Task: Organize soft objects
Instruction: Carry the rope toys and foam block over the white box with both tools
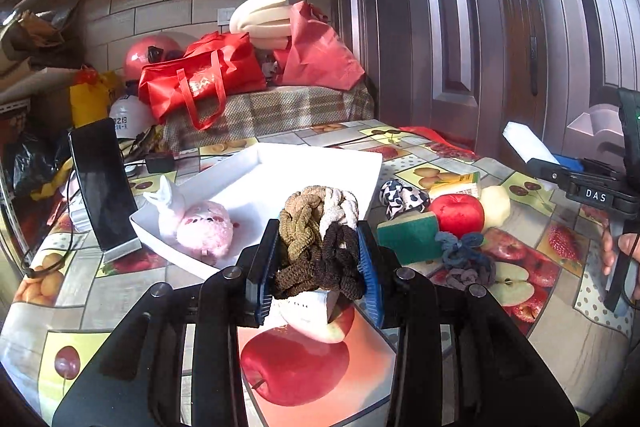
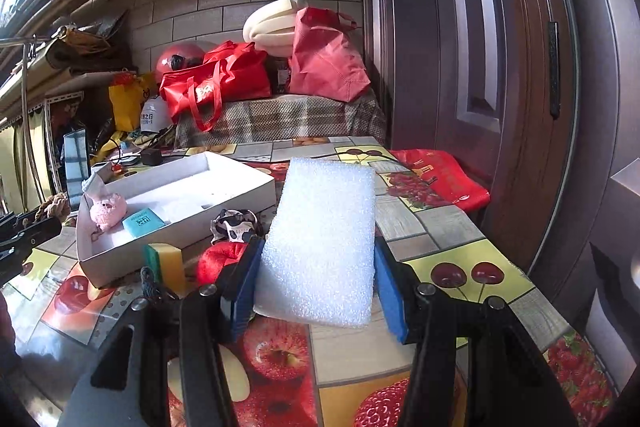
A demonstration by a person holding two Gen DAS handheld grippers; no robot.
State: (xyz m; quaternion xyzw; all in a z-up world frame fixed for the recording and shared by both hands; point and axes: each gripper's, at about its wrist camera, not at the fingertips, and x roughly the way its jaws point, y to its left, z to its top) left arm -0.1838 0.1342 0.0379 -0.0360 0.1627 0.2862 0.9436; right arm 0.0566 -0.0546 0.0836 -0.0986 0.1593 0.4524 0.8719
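My left gripper [image 1: 320, 247] is shut on a bundle of brown, tan and cream hair ties [image 1: 318, 227], held above the table just in front of the white tray [image 1: 352, 163]. A pink plush toy [image 1: 200, 227] lies in the tray's near corner. My right gripper [image 2: 316, 263] is shut on a white foam block [image 2: 320, 239], held above the table to the right of the tray [image 2: 248, 187]. The tray also holds a small teal packet [image 2: 143, 221]. The right gripper shows at the right edge of the left wrist view [image 1: 560, 171].
A green-and-yellow sponge [image 1: 408, 237], red apple [image 1: 458, 213], cow-print scrunchie [image 1: 402, 199], grey-blue scrunchies [image 1: 464, 255] and a yellow box [image 1: 456, 183] lie right of the tray. A phone on a stand [image 1: 104, 187] stands left. Red bags [image 1: 200, 75] lie behind.
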